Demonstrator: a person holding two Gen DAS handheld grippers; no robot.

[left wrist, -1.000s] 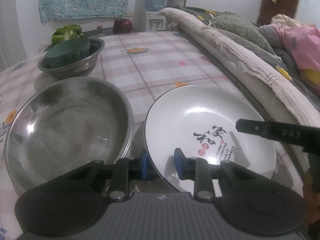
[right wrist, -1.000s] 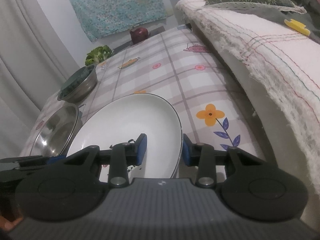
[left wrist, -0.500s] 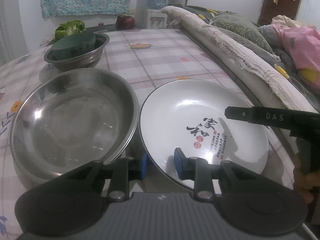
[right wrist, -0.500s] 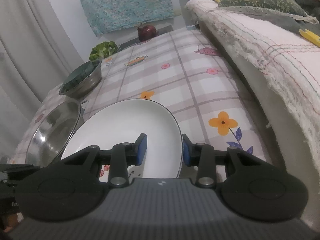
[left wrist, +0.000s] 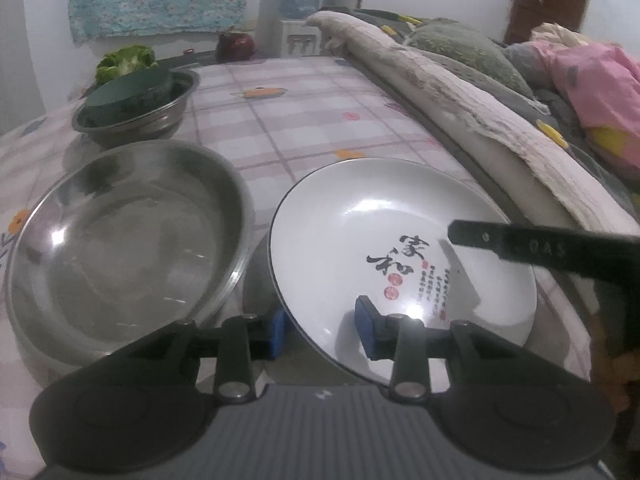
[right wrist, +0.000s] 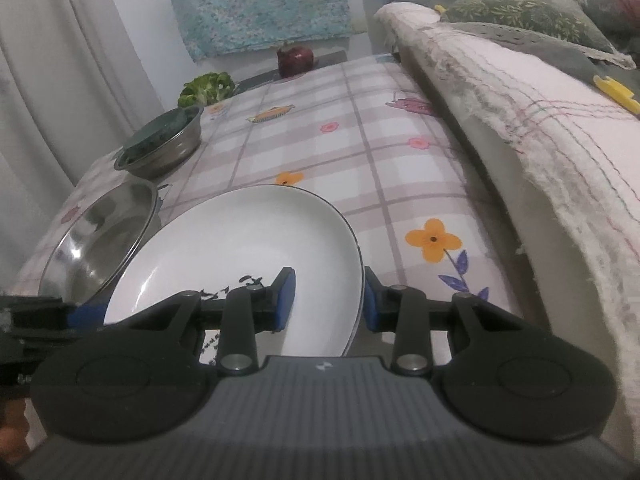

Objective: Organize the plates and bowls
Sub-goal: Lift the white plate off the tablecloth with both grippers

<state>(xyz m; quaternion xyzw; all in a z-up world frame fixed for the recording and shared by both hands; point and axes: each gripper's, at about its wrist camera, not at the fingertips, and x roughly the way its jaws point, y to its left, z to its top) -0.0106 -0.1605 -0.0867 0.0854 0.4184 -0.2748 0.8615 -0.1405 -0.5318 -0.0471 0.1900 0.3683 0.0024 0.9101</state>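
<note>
A white plate (left wrist: 404,248) with black calligraphy is held tilted above the checked tablecloth. My left gripper (left wrist: 322,330) is shut on its near rim. My right gripper (right wrist: 326,300) is shut on its right rim; the plate shows in the right wrist view (right wrist: 248,256) too. The right gripper's finger (left wrist: 540,246) reaches over the plate in the left wrist view. A large steel bowl (left wrist: 120,240) sits left of the plate, also in the right wrist view (right wrist: 100,240). A smaller steel bowl (left wrist: 138,114) holding a dark green bowl stands farther back.
Broccoli (left wrist: 126,60) and a dark red pomegranate (left wrist: 236,46) lie at the table's far edge. A rolled quilt (left wrist: 460,96) and bedding run along the right side. Curtains (right wrist: 60,80) hang at the left.
The plate has lifted and tilted a little, held by both grippers. The view has shifted slightly toward the steel bowl.
</note>
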